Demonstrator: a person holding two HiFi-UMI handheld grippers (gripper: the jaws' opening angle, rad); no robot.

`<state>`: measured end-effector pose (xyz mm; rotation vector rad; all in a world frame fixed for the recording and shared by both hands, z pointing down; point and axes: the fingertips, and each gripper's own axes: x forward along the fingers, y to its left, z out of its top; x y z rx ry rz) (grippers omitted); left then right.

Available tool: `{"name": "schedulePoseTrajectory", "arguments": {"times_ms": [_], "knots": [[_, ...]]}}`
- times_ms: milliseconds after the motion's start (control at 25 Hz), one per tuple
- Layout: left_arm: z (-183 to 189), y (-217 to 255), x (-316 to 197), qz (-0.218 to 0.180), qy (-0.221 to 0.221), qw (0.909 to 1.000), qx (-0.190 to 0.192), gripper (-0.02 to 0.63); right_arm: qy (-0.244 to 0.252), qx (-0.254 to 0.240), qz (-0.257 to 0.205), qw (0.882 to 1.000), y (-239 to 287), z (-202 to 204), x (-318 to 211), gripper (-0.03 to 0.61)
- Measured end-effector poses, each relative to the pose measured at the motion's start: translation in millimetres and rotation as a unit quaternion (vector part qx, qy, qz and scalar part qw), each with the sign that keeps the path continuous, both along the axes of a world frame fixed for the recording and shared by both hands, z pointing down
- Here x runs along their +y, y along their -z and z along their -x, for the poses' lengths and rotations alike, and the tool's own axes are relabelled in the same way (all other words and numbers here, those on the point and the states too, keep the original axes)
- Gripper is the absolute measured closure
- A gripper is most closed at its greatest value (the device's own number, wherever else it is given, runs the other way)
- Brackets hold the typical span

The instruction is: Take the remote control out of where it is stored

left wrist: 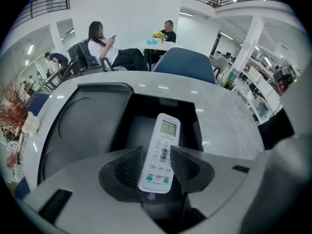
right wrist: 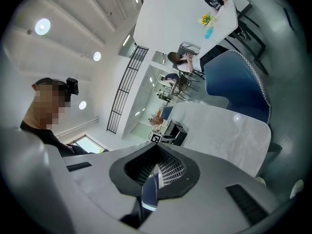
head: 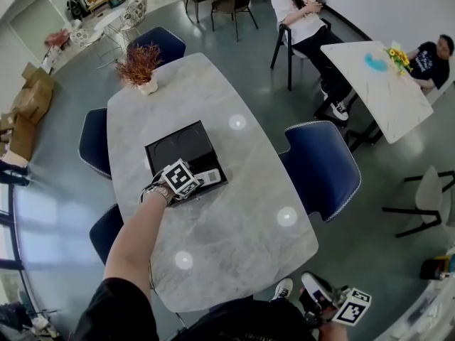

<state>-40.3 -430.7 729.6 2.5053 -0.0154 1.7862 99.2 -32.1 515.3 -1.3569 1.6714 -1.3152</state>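
Left gripper (left wrist: 157, 156): jaws apart, straddling remote control (left wrist: 166, 126) lying in black box (left wrist: 83, 130) (lined up for a pinch). Right gripper (right wrist: 157, 165): closed, unneeded, parked off the table (head: 242, 212)

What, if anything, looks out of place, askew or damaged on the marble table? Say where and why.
Nothing stands out. The black box stands open, its lid flat beside it, and the white remote control lies straight inside, between the open jaws of the left gripper. The potted plant stands upright; nothing is spilled on the table.
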Motion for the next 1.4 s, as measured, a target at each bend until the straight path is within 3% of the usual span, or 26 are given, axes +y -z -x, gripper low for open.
{"name": "schedulePoseTrajectory", "arguments": {"times_ms": [360, 520, 680, 920, 1160, 1400], "knots": [[-1.7, -8.1, 8.3, 0.032, -0.023, 0.9992, -0.005, 0.413, 0.002, -0.015, 0.000, 1.000, 0.8, 7.1, -10.2, 0.571], [-0.3, -12.9, 18.3, 0.045, -0.048, 0.9976, -0.021, 0.413, 0.006, 0.006, 0.005, 1.000, -3.5, 3.8, -10.4, 0.571], [7.4, -23.8, 9.1, -0.028, -0.107, 0.9918, -0.064, 0.414, 0.005, -0.012, 0.004, 1.000, -0.8, 9.3, -14.1, 0.571], [8.0, -22.8, 9.8, -0.020, -0.088, 0.9947, -0.049, 0.414, 0.001, -0.016, 0.007, 1.000, -2.0, 7.0, -14.4, 0.571], [5.6, -19.0, 7.1, -0.044, -0.082, 0.9943, -0.052, 0.417, 0.004, -0.016, 0.005, 1.000, 0.4, 6.5, -16.0, 0.571], [8.7, -21.5, 4.8, -0.133, -0.114, 0.9830, -0.053, 0.417, 0.004, -0.017, 0.003, 1.000, 1.1, 5.8, -16.5, 0.571]]}}
